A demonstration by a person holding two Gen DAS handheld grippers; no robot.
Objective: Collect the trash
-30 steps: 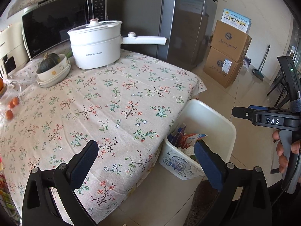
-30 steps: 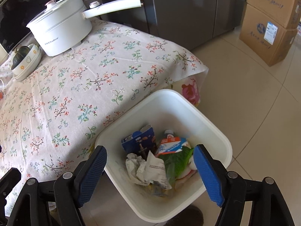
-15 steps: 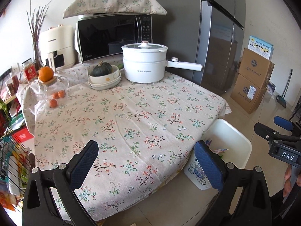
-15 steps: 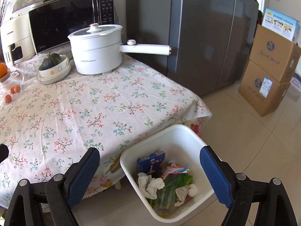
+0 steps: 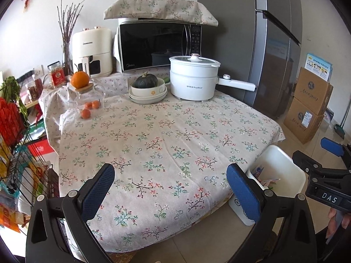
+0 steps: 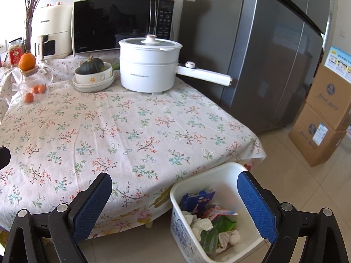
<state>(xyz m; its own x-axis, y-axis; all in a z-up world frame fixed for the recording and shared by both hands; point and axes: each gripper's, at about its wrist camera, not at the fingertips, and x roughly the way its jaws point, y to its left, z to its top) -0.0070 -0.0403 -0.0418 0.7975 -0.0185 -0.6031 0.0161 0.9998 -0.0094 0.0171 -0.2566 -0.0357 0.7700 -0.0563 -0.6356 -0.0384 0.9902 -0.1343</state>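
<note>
Left gripper (image 5: 171,188) and right gripper (image 6: 174,199): jaws spread, empty. One white trash bin (image 6: 221,168) holds wrappers. Table: one electric pot (image 6: 149,68), one bowled pumpkin (image 6: 92,65).

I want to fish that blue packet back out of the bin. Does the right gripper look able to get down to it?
Probably yes. The right gripper is open and empty above the white bin, which has no lid, and the blue packet lies on top of the trash against the near wall.

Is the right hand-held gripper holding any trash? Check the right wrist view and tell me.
No, the right hand-held gripper is wide open with nothing between its blue pads, and the trash lies in the white bin below.
</note>
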